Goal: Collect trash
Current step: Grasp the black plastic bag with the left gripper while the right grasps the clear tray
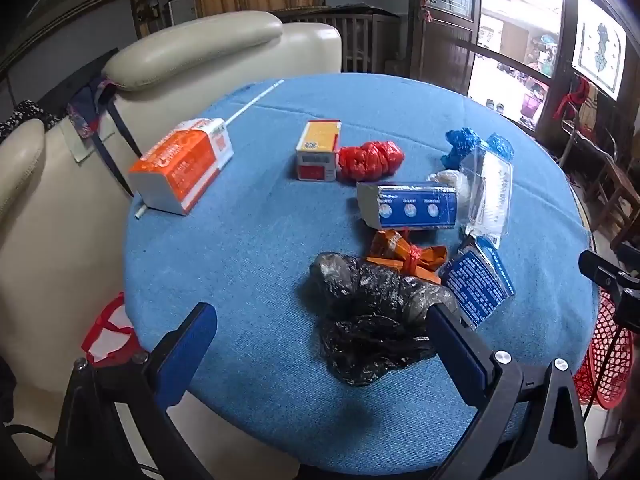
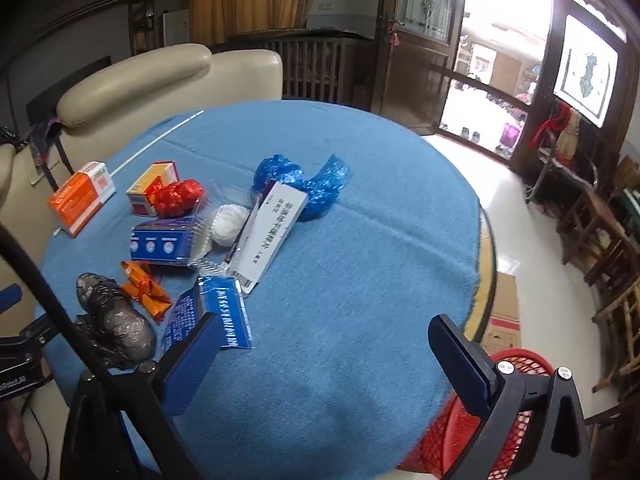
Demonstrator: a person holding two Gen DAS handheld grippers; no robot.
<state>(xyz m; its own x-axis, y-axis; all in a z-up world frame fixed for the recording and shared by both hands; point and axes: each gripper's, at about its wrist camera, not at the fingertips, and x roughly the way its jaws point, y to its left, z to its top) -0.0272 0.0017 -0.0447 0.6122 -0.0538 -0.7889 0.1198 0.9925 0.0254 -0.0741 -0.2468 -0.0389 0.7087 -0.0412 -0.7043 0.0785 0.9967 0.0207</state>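
Both grippers hover over a round tabletop (image 2: 360, 240) under a blue cloth, jaws spread wide and pinching nothing. Ahead of the left gripper (image 1: 320, 328), a crumpled black plastic bag (image 1: 372, 312) lies just by its right-hand jaw; beyond sit an orange wrapper (image 1: 404, 256), a blue box (image 1: 412, 206), a red crumpled bag (image 1: 370, 160), a yellow-and-red box (image 1: 318, 150) and, far left near the rim, an orange-and-white box (image 1: 184, 164). The right gripper (image 2: 324, 336) has bare cloth between and beyond its jaws; a blue packet (image 2: 224, 312) lies by its left-hand jaw. A red mesh basket (image 2: 516, 412) stands off the tabletop's edge, behind the right-hand jaw. A cream armchair (image 1: 60, 220) crowds the left rim.
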